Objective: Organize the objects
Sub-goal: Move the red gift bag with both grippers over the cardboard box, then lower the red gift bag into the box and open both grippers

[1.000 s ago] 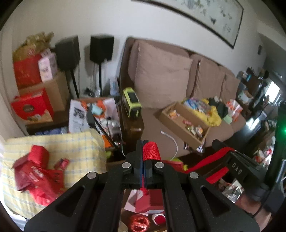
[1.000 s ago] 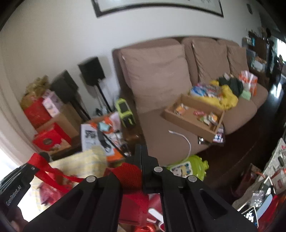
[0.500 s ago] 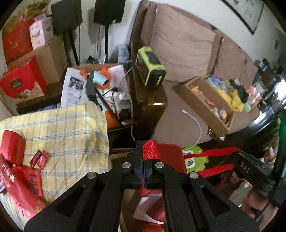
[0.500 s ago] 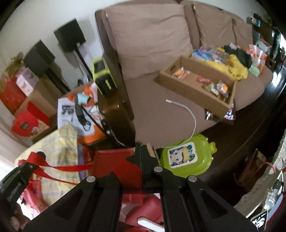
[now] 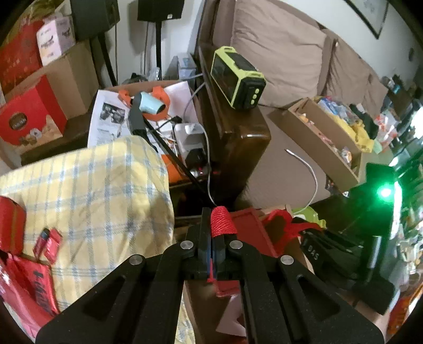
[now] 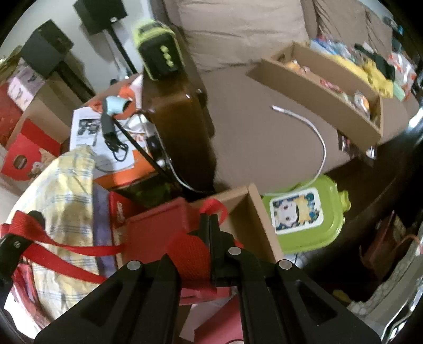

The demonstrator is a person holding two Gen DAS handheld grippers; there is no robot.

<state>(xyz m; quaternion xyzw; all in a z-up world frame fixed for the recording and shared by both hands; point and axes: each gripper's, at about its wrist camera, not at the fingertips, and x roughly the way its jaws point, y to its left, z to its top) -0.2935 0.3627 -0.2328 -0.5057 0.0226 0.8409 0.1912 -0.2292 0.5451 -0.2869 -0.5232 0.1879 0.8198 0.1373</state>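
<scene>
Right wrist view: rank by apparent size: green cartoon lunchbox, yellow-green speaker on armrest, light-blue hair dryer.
1. green cartoon lunchbox, though it lies nearest the camera, so the fisheye enlarges it.
2. yellow-green speaker.
3. light-blue hair dryer, clearly smallest.

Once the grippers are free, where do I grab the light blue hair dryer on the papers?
Probably the dark handle, from above, jaws across its narrow width. The hair dryer lies flat on the papers with that handle pointing toward you; the barrel looks too wide.

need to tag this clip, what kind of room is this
Most likely a cluttered home living room: a brown sofa with cushions, speakers on stands, and cardboard boxes of household odds and ends.
</scene>
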